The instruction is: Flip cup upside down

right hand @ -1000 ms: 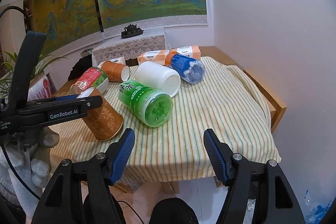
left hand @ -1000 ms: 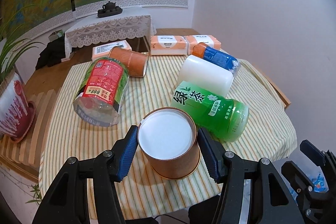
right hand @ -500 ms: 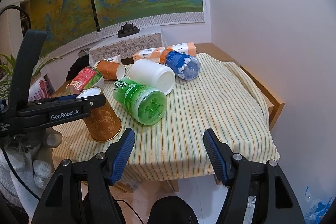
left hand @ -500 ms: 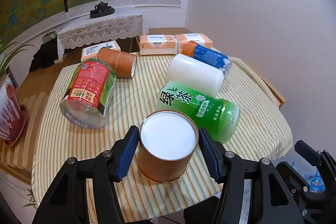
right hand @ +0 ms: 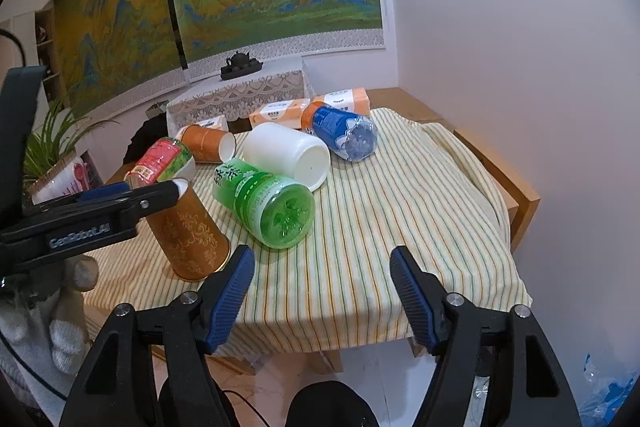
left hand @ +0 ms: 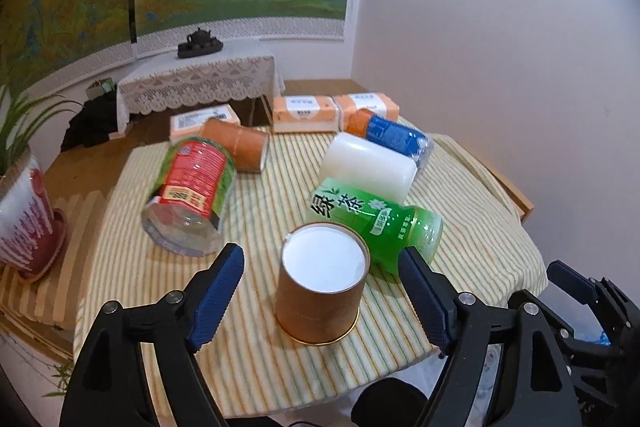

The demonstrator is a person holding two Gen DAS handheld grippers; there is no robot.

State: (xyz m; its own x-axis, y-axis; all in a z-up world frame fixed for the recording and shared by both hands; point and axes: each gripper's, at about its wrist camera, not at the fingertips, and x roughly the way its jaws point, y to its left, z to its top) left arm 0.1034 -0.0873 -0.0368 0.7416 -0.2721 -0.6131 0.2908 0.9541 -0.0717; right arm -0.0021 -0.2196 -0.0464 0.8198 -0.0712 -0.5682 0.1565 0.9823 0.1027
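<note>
Cup (left hand: 322, 291), brown and gilt-patterned, is stood upside down near the table (left hand: 248, 379) front edge, flanked without contact by the wide-open left gripper (left hand: 322, 297). Just behind, a green bottle (left hand: 374, 217) marked "绿茶" is laid; "GenRobot.AI" is read on the left gripper in the right wrist view, where the right gripper (right hand: 322, 291) is held open over bare striped cloth at the table's near edge.

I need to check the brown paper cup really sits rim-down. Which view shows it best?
The right wrist view: the brown paper cup appears side-on, gold rim on the striped tablecloth. The left wrist view shows mostly its white base, from above.

the cup (left hand: 322, 291) stands inverted on the table (left hand: 480, 239), the green bottle (left hand: 376, 219) lying just behind it
</note>
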